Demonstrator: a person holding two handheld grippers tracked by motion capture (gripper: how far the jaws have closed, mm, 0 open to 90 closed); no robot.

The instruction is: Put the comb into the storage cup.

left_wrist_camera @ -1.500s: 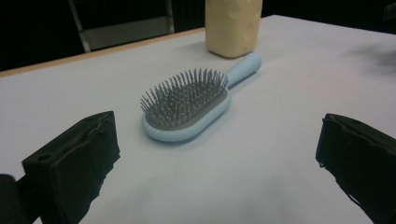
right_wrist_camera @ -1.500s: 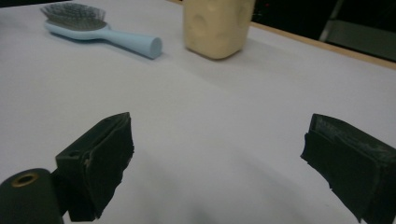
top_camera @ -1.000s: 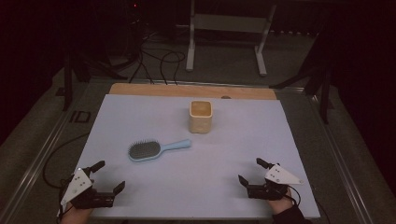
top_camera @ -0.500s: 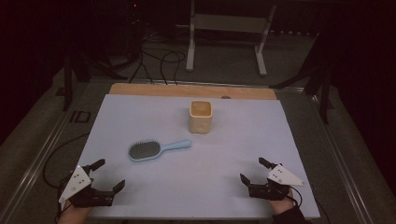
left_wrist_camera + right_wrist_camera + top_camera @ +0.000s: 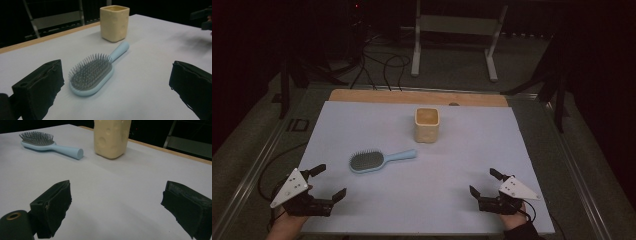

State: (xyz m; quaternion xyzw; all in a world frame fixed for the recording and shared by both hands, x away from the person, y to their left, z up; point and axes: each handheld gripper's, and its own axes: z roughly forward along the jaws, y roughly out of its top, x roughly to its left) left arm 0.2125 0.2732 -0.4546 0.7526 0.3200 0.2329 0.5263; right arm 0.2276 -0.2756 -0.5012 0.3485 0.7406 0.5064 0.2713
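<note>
Here, the left tool (image 5: 328, 184) sat at about 7 o'clock on the counter (image 5: 472, 150), its jaws spread wide with nothing between them. In the left gripper view the hairbrush (image 5: 92, 73) lay just ahead of those open jaws, bristles up, its rounded head nearest and its handle running away toward 1 o'clock. The right tool (image 5: 484, 183) sat at about 5 o'clock on the counter, well apart from the left one, and its jaws also stood wide apart, empty. A hand (image 5: 287, 227) gripped each tool at the near edge of the counter.

From above, the light blue hairbrush (image 5: 379, 160) lay flat on the pale sheet, left of centre, head toward 8 o'clock and handle toward 2 o'clock, nearer the left tool than the right. Beyond the handle's tip, toward 12 o'clock, a cream square cup (image 5: 427, 125) stood upright, close to the brush but not touching it. In the right gripper view the hairbrush (image 5: 47, 143) lay at 11 o'clock and the cup (image 5: 111, 137) at 12 o'clock.
</note>
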